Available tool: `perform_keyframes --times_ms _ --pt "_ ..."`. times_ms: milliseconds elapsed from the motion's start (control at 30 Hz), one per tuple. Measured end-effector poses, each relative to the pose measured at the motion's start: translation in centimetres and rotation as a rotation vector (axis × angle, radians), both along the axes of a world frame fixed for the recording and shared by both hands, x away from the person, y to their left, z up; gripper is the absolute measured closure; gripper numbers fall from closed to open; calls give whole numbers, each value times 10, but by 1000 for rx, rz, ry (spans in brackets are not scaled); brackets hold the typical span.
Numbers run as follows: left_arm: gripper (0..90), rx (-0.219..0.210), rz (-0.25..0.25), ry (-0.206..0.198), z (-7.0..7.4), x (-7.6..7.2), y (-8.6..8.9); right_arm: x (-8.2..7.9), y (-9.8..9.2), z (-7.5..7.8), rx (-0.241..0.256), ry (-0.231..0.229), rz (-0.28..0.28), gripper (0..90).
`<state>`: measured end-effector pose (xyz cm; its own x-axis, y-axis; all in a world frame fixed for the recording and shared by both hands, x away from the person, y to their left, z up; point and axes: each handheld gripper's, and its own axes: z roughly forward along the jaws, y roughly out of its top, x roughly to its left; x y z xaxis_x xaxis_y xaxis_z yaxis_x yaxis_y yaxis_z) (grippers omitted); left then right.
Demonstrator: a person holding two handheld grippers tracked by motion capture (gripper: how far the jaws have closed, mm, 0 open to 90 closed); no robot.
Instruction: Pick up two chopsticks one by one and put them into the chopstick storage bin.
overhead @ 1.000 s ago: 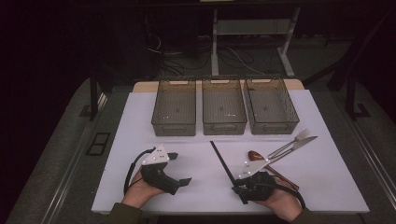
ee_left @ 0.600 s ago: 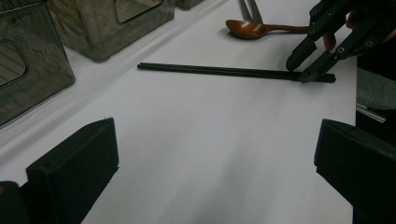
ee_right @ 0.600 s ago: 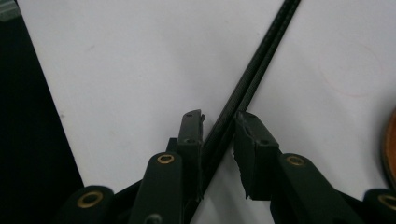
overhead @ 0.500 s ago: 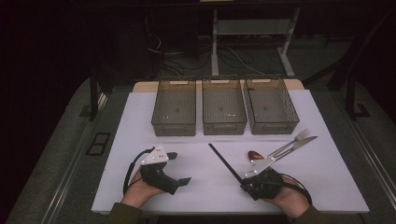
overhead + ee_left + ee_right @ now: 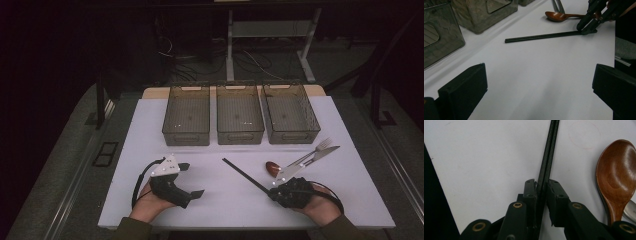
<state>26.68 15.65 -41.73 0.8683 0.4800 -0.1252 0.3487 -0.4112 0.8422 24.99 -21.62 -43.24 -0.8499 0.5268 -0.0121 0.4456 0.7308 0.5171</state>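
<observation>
Layout of the table (image 5: 150,130) before us.
We see three bins (image 5: 240,120) behind; chopsticks (image 5: 245,175) lie left of spoon (image 5: 272,168), fork (image 5: 316,150) right.

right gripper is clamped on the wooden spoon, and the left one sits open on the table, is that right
Not quite. The right gripper is clamped on the black chopsticks, not the wooden spoon, which lies free beside it. The right gripper view shows its fingers pressed on either side of the pair. The rest holds: the left gripper sits open on the table.
</observation>
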Motion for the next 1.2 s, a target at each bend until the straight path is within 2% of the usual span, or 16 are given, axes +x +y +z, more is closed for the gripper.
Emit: perform_keyframes --times_ms 133,167,267,367,500,767,933,1200 --pt "0 1 -3 -2 0 0 0 0 -1 0 6 -6 4 735" --pt "0 0 -3 -1 0 0 0 0 -2 1 43 4 -11 686" --pt "0 2 -4 -1 0 0 0 0 -3 8 111 8 -15 654" --pt "0 1 -6 -3 0 0 -1 1 -4 12 158 9 -20 660" --pt "0 1 -8 -3 0 0 -2 1 0 15 185 12 -28 715" --pt "0 6 -14 -1 -1 0 -3 7 15 11 169 14 -42 796" --pt "0 1 -13 1 -1 0 -4 19 26 6 142 -9 -71 839" --pt "0 2 -15 3 -2 -1 -4 24 29 2 126 -15 -81 862"
